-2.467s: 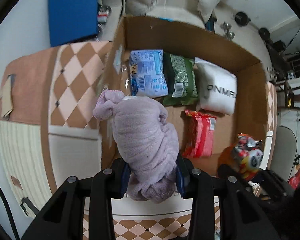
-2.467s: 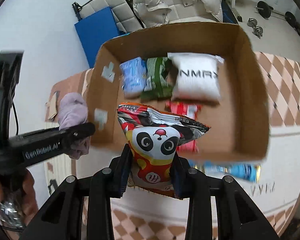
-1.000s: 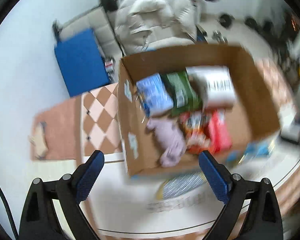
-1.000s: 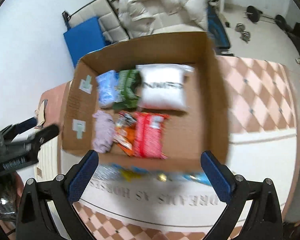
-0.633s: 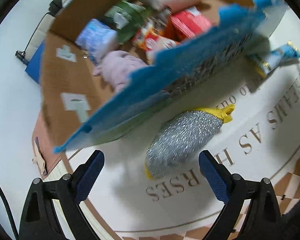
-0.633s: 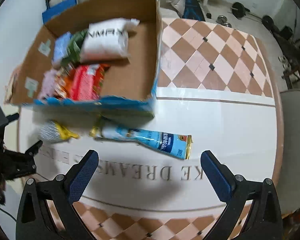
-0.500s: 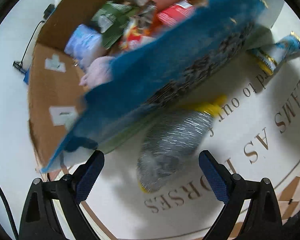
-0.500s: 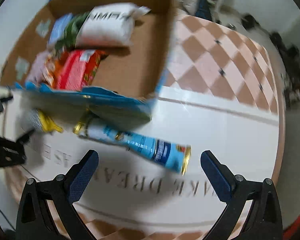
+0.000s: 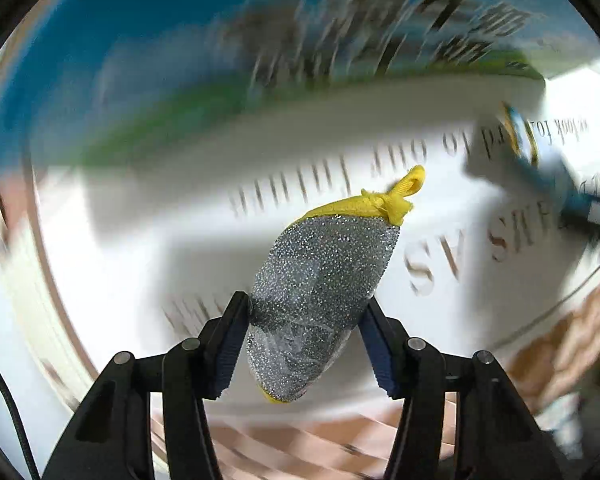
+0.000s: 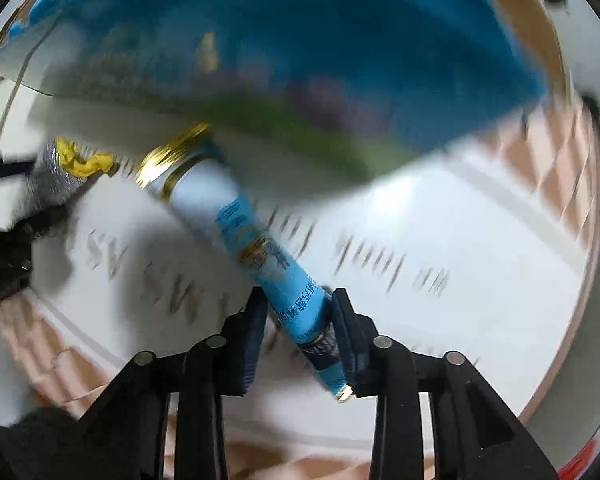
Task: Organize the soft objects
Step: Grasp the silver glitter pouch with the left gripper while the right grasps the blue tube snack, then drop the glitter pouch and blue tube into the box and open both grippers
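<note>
My left gripper is shut on a silver glitter pouch with a yellow trim and loop, held low over the white table. My right gripper is shut on the tail end of a long light-blue snack packet with gold bands. The silver pouch also shows at the left in the right wrist view. The blue outer wall of the cardboard box fills the top of both views, blurred; it also shows in the right wrist view. The box's contents are hidden.
The table carries large grey lettering and a checkered tan border to the right. The blue packet's far end shows at the right in the left wrist view. The left gripper's body sits at the left edge of the right wrist view.
Both grippers dropped their earlier items into the box, came down to the table and closed: the left on the silver pouch, the right on the blue packet. Both views are motion-blurred.
</note>
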The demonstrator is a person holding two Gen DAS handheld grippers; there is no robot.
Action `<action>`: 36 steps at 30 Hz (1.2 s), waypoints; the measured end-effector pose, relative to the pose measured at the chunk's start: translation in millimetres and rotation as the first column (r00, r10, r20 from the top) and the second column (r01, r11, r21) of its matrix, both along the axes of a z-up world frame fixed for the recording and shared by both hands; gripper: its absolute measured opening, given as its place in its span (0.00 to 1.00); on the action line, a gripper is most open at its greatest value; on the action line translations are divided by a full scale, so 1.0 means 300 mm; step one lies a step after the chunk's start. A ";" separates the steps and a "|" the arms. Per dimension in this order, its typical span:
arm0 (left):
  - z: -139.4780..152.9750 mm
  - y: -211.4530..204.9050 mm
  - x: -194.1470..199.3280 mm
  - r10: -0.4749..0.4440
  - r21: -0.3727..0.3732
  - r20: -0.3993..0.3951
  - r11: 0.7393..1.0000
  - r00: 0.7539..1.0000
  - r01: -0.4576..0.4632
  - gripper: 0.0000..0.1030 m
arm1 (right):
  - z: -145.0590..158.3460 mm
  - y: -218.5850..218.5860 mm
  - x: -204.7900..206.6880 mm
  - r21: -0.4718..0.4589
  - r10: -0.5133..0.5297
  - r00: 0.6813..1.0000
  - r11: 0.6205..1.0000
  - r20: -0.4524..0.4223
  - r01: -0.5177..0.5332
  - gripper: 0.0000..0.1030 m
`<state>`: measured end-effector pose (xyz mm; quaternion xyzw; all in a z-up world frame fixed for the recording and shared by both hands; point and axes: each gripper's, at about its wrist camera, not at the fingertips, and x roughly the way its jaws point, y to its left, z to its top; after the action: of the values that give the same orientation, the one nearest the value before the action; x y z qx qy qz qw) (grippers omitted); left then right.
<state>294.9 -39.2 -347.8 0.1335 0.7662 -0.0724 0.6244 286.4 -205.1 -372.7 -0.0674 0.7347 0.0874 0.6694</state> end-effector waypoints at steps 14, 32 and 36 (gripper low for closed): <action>0.009 0.100 -0.007 0.195 -0.148 -0.106 0.967 0.975 -0.209 0.53 | 0.005 -0.027 -0.122 0.181 -0.222 0.963 0.952 -0.151 0.248 0.55; 0.252 -0.084 -0.096 0.165 -0.238 0.045 0.960 0.985 -0.150 0.47 | 0.003 0.061 -0.189 0.109 -0.266 0.956 0.954 -0.124 0.279 0.18; 0.444 -0.137 0.030 0.171 -0.361 0.059 0.922 0.984 -0.139 0.47 | 0.236 -0.017 -0.157 0.230 -0.321 0.946 0.919 -0.039 0.321 0.18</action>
<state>304.0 -80.1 -214.6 -0.0394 0.7199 -0.1540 0.6756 239.3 -210.1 -302.1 0.1328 0.7207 0.0622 0.6776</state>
